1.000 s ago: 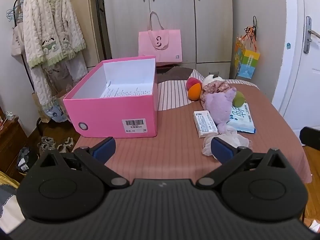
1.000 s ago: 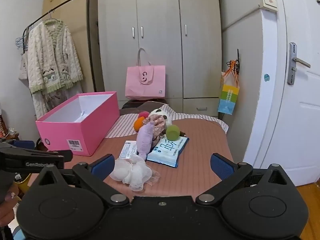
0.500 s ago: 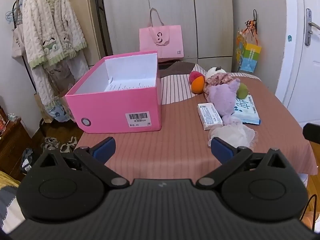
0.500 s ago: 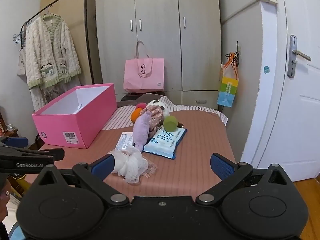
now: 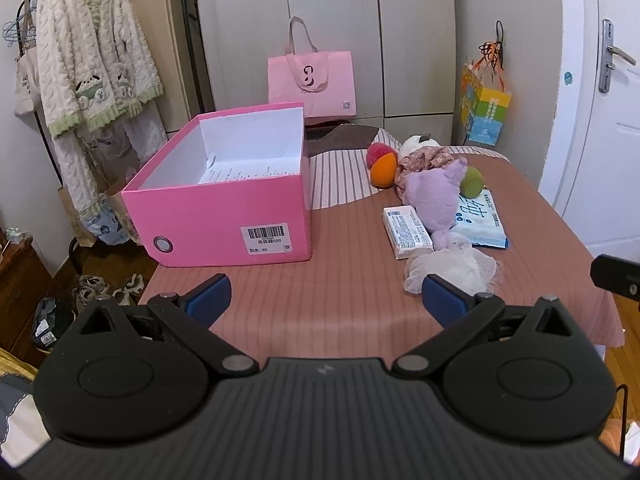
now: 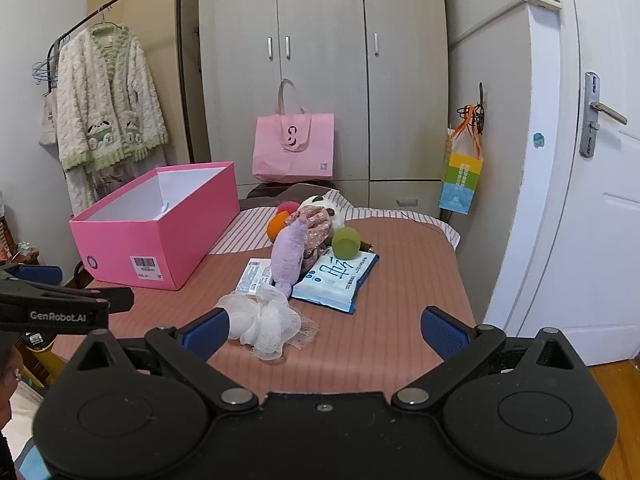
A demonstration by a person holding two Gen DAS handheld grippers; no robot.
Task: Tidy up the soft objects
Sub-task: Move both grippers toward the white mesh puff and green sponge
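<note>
An open pink box (image 5: 224, 204) (image 6: 160, 236) stands on the left of the brown striped table (image 5: 344, 280), holding only a sheet of paper. To its right lies a pile: a white mesh puff (image 5: 452, 268) (image 6: 264, 324), a purple plush (image 5: 434, 196) (image 6: 288, 254), a panda doll in floral cloth (image 5: 420, 152), red, orange and green balls, a blue wipes pack (image 5: 478, 220) (image 6: 336, 276) and a small white pack (image 5: 406, 226). My left gripper (image 5: 324, 298) is open and empty at the near edge. My right gripper (image 6: 324, 330) is open and empty, near the puff.
A pink tote bag (image 5: 312, 80) stands behind the table against grey wardrobes. A clothes rack with a knit cardigan (image 5: 92, 68) is at the left. A white door (image 6: 592, 200) is at the right. Shoes lie on the floor at the left.
Both grippers have drawn back and risen a little from the table, so the box and pile look farther away. Nothing on the table moved.
</note>
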